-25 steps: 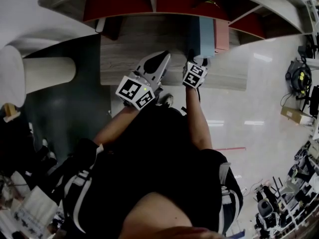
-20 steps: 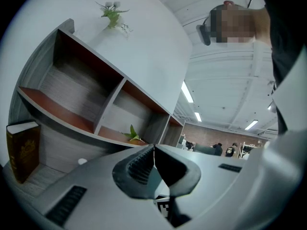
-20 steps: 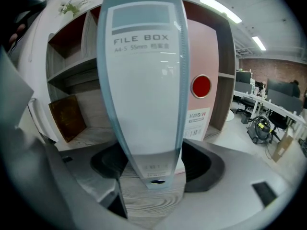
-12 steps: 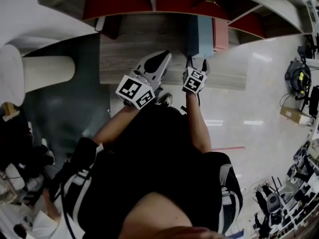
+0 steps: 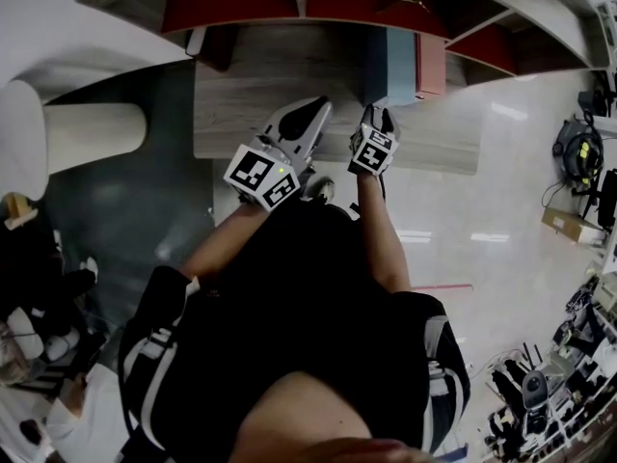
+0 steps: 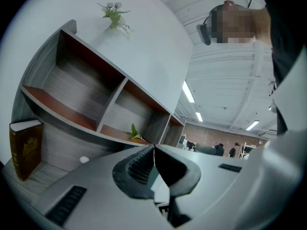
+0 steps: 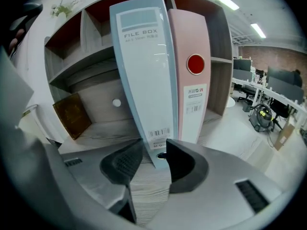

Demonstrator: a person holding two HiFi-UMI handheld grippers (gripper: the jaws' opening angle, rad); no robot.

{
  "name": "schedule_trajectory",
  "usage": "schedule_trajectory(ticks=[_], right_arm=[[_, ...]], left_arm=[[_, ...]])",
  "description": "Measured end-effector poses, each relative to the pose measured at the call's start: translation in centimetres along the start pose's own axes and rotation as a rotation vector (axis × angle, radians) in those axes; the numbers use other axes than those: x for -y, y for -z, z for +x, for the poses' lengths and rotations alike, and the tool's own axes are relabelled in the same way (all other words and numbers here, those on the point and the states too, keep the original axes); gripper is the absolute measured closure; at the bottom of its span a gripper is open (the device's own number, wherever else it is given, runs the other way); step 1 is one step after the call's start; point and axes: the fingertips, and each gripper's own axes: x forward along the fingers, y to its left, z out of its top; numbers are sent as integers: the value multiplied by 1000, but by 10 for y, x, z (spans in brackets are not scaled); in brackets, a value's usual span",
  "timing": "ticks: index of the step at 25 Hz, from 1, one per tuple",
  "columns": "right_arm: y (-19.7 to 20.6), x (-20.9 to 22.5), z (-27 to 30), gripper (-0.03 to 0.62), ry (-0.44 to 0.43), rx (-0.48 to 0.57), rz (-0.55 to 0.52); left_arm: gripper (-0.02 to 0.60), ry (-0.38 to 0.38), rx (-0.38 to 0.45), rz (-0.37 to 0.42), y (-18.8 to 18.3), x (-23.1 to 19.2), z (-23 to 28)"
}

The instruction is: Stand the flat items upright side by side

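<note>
A pale blue file box (image 7: 144,71) and a pink file box (image 7: 193,66) stand upright side by side on the wooden shelf-desk (image 5: 251,104); in the head view the blue box (image 5: 389,66) stands left of the pink one (image 5: 430,66). My right gripper (image 7: 154,150) points down at the foot of the blue box. Its jaws have just been closing but still stand apart, with only desk wood between the pads; the box is just beyond the tips. My left gripper (image 6: 154,147) is shut on nothing, held level to the left (image 5: 310,112) of the right gripper (image 5: 378,114).
A brown book (image 7: 72,114) leans in the shelf's left bay, also seen as the brown book (image 6: 25,147) in the left gripper view. Red-backed cubbies (image 5: 231,3) line the rear. A small plant (image 6: 115,16) tops the shelf. Glossy floor (image 5: 501,191) lies to the right.
The right gripper has shifted slightly lower and nearer the blue box, and its jaws look narrower. The left gripper has not moved.
</note>
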Motion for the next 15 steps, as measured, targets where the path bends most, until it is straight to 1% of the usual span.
schedule_trajectory(ticks=[4, 15], right_arm=[[-11, -2, 6, 425, 4, 16, 20], [-10, -4, 20, 425, 4, -13, 14]], left_arm=[[555, -10, 5, 0, -3, -6, -2], [555, -23, 11, -2, -7, -17, -3]])
